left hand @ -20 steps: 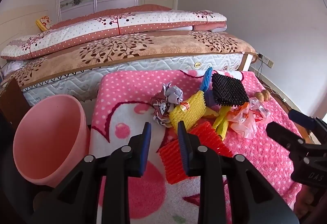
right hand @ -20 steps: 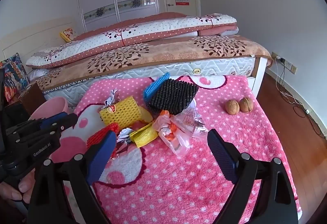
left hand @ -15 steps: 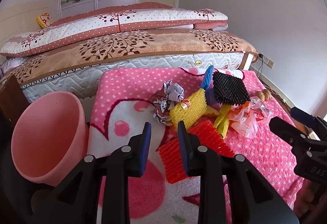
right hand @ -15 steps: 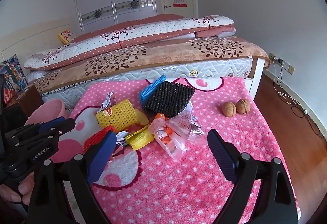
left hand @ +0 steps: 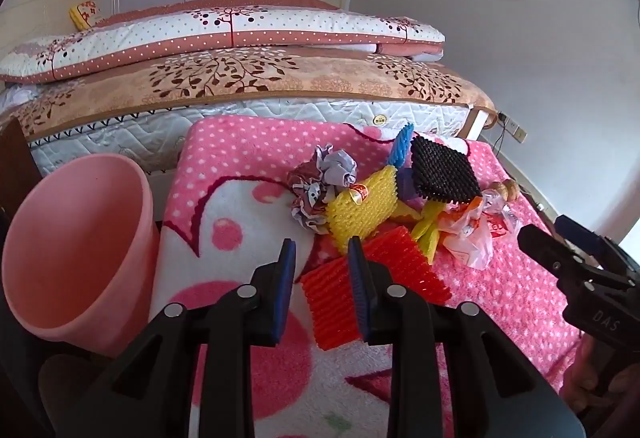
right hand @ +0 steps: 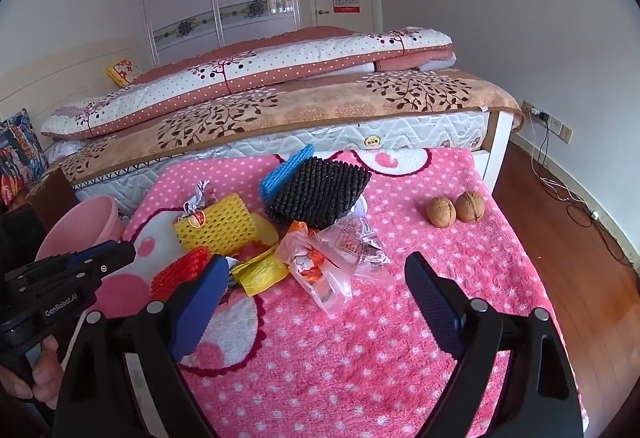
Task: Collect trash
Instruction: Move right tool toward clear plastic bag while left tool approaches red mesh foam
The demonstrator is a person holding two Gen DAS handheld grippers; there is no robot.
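A pile of trash lies on a pink dotted blanket [left hand: 248, 150]: red foam net [left hand: 376, 278], yellow foam net [left hand: 364, 210], black foam net [left hand: 444, 170], blue foam net [right hand: 286, 170], crumpled paper [left hand: 324, 178], yellow wrapper [right hand: 260, 272] and clear plastic bags [right hand: 336, 262]. A pink bin [left hand: 76, 250] stands at the blanket's left edge. My left gripper [left hand: 322, 258] is narrowly open and empty, just before the red net. My right gripper [right hand: 316, 286] is wide open and empty, in front of the plastic bags.
Two walnuts [right hand: 456, 210] lie on the blanket's right side. A bed [right hand: 280, 110] with folded quilts runs along behind the blanket. Wooden floor with cables [right hand: 560, 190] lies to the right. A dark wooden piece [left hand: 16, 158] stands left of the bin.
Both views have shifted slightly; the pile and bin sit a little lower in the frames. Neither gripper's opening has changed and nothing was picked up.
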